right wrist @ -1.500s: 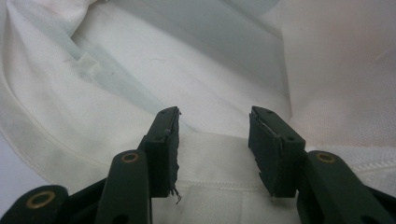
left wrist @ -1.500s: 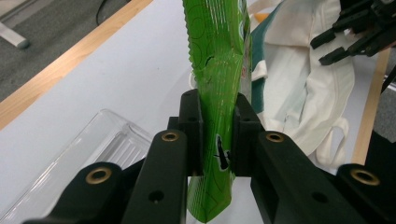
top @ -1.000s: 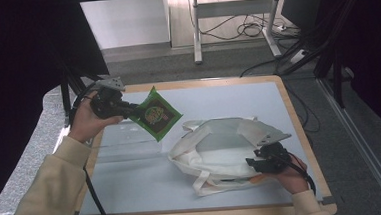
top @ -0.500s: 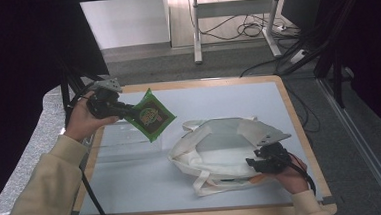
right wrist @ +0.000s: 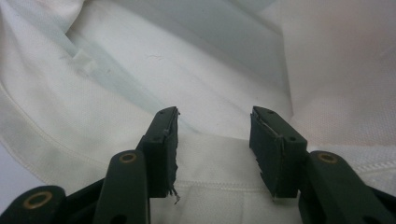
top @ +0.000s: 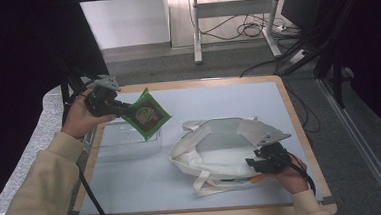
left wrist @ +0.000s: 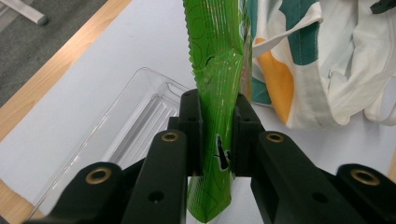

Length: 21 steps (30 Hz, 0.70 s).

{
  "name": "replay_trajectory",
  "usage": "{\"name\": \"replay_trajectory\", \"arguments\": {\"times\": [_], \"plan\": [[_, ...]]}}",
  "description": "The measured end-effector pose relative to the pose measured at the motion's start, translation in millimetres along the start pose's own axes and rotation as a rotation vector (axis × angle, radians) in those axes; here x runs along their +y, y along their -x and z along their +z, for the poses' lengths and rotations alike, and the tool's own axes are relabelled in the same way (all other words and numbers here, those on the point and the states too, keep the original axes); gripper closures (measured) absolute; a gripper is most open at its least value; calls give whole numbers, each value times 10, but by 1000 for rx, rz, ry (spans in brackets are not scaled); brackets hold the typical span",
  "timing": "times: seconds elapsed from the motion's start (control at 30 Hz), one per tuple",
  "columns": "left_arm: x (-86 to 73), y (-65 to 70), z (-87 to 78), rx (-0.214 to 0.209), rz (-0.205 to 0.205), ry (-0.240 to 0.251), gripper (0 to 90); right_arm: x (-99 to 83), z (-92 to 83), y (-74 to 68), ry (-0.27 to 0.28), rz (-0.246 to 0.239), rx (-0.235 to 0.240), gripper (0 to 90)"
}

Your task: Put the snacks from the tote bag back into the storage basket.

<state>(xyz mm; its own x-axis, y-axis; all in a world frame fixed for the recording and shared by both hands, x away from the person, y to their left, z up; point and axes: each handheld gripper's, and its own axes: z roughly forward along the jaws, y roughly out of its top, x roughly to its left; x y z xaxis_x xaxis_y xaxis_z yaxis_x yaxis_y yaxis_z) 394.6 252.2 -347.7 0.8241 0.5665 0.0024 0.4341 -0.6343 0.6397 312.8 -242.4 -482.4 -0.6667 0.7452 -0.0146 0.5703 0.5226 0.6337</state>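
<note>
Halfway-ish: left gripper clamps the green foil snack packet above the table's left edge, not yet in the white cloth tote bag, whose rim the half-open right gripper straddles

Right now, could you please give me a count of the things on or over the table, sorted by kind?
Green snack packet: 1, held in the left gripper
Clear plastic tray: 1
White cloth bag: 1, with the right gripper at its edge
Gripper: 2
Total: 5
</note>
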Motion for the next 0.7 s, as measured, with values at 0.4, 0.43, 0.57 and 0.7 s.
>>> {"name": "replay_trajectory", "arguments": {"times": [0.4, 0.43, 0.57, 0.7], "plan": [[52, -92, 47, 6, 18, -14, 783, 27, 16, 2, 6, -17, 9, 490], [56, -100, 41, 6, 16, -14, 784, 45, 25, -6, 6, -20, 11, 488], [54, -129, 24, 23, 11, -16, 783, 64, 36, -39, 4, -35, 19, 482], [8, -174, 45, 24, 5, -26, 782, 57, 26, -72, 8, -50, 30, 477]]}}
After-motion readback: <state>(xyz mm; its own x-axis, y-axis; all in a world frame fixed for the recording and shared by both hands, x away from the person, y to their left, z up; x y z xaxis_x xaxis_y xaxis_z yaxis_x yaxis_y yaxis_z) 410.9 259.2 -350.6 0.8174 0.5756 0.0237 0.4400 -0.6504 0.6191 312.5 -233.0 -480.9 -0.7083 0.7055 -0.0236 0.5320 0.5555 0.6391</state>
